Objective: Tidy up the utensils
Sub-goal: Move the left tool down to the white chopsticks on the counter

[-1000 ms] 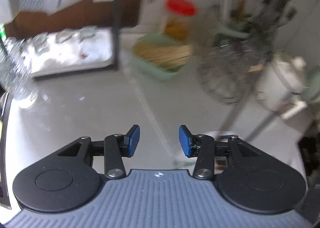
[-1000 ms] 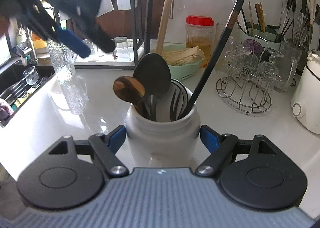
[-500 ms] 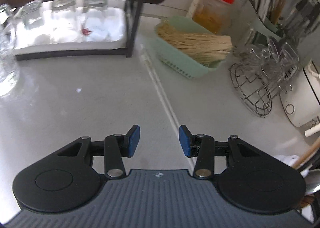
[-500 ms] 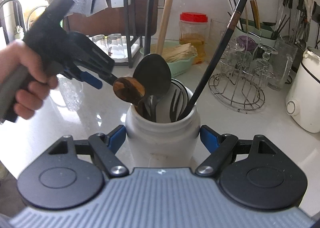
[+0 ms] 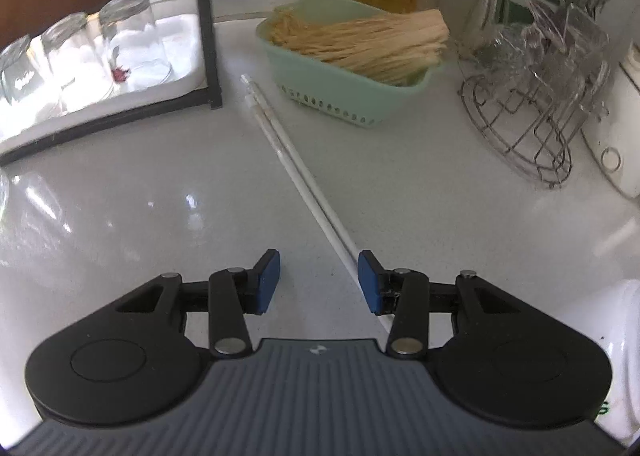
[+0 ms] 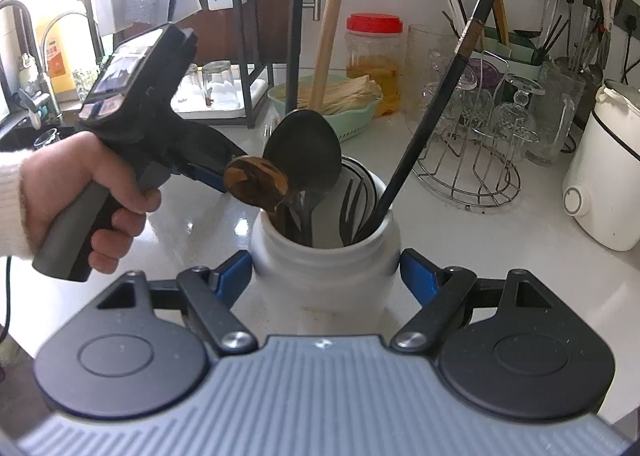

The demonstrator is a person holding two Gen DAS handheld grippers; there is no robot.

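A pair of white chopsticks [image 5: 288,152] lies on the pale counter, running from the black rack's foot down to my left gripper [image 5: 318,276]. That gripper hangs open just above the counter, and the chopsticks' near end passes under its right finger. In the right wrist view a hand [image 6: 80,192] holds it beside the jar. My right gripper [image 6: 326,276] is shut on a white jar [image 6: 320,240]. The jar holds a wooden spoon [image 6: 256,184], a black spoon [image 6: 304,148], a black fork [image 6: 352,200], a long black stick [image 6: 436,96] and a wooden handle [image 6: 328,36].
A green basket [image 5: 360,96] of pale dried strips sits behind the chopsticks. A wire rack [image 5: 532,128] with glasses stands to the right, and a black-framed rack with upturned glasses [image 5: 132,40] to the left. A white appliance [image 6: 600,176] stands at far right, a sink [image 6: 24,128] at far left.
My left gripper has sunk toward the counter and closer to the jar, bringing the white chopsticks up to its fingers. Its jaws stay open. The right gripper and jar have not moved.
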